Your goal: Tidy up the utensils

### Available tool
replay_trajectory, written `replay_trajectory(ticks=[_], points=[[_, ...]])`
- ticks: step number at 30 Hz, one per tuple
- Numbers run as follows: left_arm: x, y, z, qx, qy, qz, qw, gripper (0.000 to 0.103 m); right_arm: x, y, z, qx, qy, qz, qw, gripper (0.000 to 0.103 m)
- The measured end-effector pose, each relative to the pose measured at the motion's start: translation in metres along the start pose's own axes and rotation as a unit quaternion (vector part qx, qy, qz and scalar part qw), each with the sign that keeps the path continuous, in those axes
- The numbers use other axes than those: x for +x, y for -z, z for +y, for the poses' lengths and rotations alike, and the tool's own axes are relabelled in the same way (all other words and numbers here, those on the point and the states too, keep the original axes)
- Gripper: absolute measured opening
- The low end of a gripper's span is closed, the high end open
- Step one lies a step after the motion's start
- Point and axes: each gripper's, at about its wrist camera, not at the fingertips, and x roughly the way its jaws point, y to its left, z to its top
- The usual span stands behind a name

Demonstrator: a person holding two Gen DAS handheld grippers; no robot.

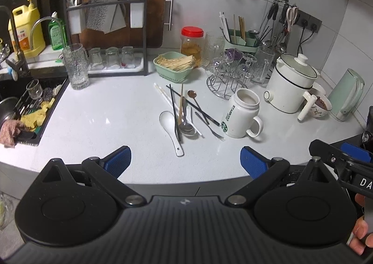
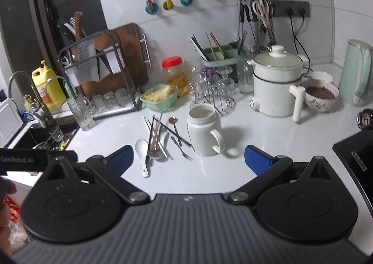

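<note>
- The left gripper (image 1: 185, 161) and right gripper (image 2: 189, 159) both hang over the near edge of the counter (image 1: 105, 112), fingers spread wide and empty.
- The utensil pile (image 1: 184, 114) lies mid-counter, just left of the white mug (image 1: 241, 116).
- The ceramic spoon (image 1: 171, 130) looks slick and breakable; its handle is probably the best hold.
- The black chopsticks (image 1: 174, 114) are thin, stiff, light, likely to roll.
- Crossed pieces hide each other, so the count is unclear.
- The green holder (image 1: 240, 41) sits far right, partly behind glasses.
</note>
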Motion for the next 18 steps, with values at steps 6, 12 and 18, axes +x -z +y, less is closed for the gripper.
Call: replay_trajectory(ticks=[6, 12, 18], points=[[0.002, -0.011, 0.0, 0.009, 0.002, -0.004, 1.0, 0.101, 0.011, -0.001, 0.003, 0.002, -0.015, 0.009, 1.0, 0.103], [0.005, -0.021, -0.004, 0.016, 0.001, -0.01, 0.9998, 0.101, 0.007, -0.003, 0.006, -0.002, -0.017, -0.005, 1.0, 0.103], [0.003, -0.033, -0.01, 0.041, 0.0, -0.03, 0.9987, 0.101, 0.008, -0.006, 0.007, -0.014, -0.014, -0.009, 1.0, 0.103]])
